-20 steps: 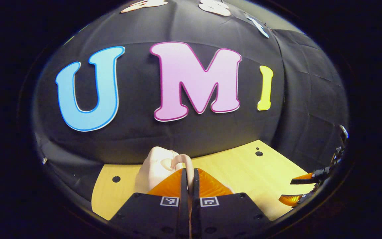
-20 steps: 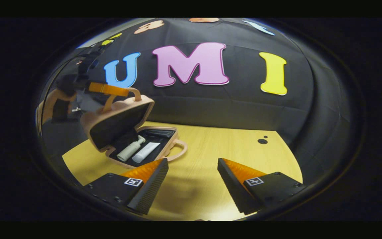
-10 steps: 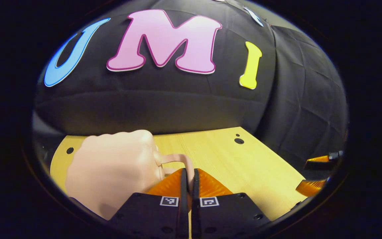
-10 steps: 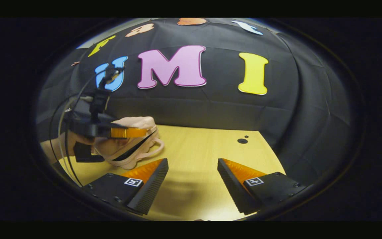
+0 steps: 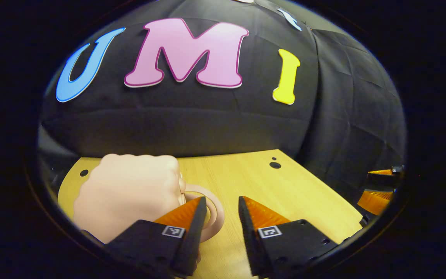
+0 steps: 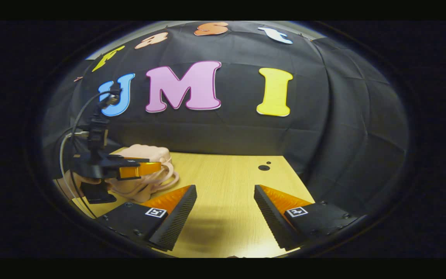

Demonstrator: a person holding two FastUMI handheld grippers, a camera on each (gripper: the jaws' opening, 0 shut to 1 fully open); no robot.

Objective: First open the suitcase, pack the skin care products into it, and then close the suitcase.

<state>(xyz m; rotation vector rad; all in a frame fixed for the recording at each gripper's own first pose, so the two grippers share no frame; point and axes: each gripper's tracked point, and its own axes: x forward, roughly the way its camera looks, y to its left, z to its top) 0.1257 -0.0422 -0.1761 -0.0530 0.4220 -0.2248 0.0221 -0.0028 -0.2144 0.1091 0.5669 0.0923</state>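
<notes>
Both tongs gape beside the seemingly closed suitcase (image 5: pixel 126 193).

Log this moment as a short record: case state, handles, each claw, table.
case: pink suitcase, lid down, lying flat on the table
handles: loops stacked at its front edge, beside the left claw's near finger
left claw: open, fingers apart, gripping nothing; also seen beside the case
right claw: open, over bare wood, apart from the case
contents: hidden under the lid
table holes: dark pair near the far edge
</notes>
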